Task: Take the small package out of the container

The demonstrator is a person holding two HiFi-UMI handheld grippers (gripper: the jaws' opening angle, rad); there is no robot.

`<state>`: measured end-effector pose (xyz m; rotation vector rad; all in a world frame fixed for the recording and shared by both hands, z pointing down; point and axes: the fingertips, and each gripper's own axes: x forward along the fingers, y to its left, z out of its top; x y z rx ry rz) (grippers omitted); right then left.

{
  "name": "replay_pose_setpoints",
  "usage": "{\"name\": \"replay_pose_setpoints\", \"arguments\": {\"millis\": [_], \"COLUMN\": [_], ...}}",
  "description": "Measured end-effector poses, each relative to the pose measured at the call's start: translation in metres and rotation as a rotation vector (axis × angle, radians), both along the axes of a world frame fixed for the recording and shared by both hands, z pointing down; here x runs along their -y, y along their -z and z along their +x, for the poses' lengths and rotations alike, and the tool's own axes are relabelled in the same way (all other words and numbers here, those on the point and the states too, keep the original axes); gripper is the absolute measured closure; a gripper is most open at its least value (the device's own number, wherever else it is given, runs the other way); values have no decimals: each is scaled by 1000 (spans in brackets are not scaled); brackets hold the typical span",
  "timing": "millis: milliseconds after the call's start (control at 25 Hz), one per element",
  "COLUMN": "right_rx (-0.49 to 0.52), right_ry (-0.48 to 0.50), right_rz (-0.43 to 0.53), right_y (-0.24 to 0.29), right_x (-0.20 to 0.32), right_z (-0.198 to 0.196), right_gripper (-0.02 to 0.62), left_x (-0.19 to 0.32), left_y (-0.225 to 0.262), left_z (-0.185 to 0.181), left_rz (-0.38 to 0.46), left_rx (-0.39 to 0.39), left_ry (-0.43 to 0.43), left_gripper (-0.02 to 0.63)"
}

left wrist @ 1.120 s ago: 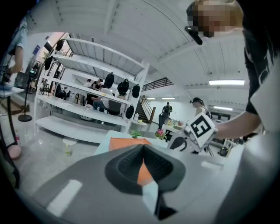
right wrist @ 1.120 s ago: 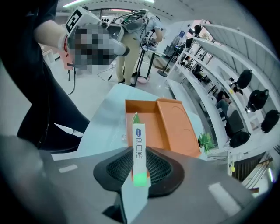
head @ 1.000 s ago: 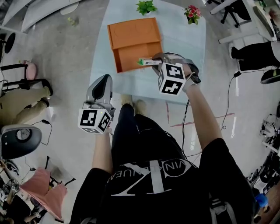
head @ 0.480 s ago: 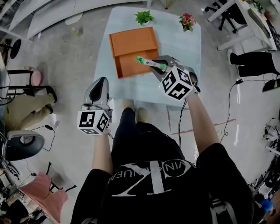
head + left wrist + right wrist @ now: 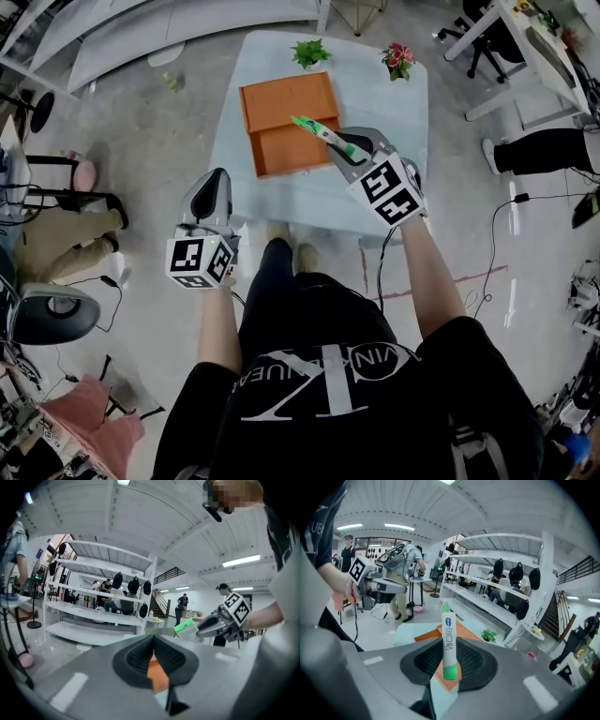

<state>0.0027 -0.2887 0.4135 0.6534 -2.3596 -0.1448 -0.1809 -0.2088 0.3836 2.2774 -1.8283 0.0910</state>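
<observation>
The orange container [image 5: 286, 122] lies open on the light-blue table [image 5: 398, 112]; a strip of it [image 5: 464, 630] shows behind the pads in the right gripper view. My right gripper [image 5: 349, 146] hangs above the container's right edge, shut on the small green-and-white package [image 5: 317, 129]. In the right gripper view the package [image 5: 448, 639] stands upright between the pads of that gripper [image 5: 449, 657]. My left gripper [image 5: 217, 178] is held low at the left, short of the table's near edge. Its pads [image 5: 140, 656] meet at the tips with nothing held.
A green potted plant [image 5: 310, 52] and a pink-flowered one [image 5: 397, 58] stand at the table's far edge. A seated person's legs [image 5: 56, 234] are at the left, another person's leg [image 5: 544, 150] at the right. White shelving [image 5: 501, 602] runs beyond the table.
My right gripper has lifted the package up out of the container and rolled, so the package now slants up over the container's right edge. The left gripper has hardly shifted.
</observation>
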Motion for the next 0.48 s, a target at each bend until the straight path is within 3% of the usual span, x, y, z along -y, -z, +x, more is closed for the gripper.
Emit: {"name": "replay_pose_setpoints", "arguments": {"millis": [480], "right_rx": [255], "right_ry": [-125], "right_rz": [2], "right_y": [51], "right_x": [3], "right_z": [15], "right_gripper": [508], "left_x": [2], "left_y": [28], "left_z": [-6], "left_rz": [55], "left_rx": [30], "left_ry": [31], "left_gripper": [606]}}
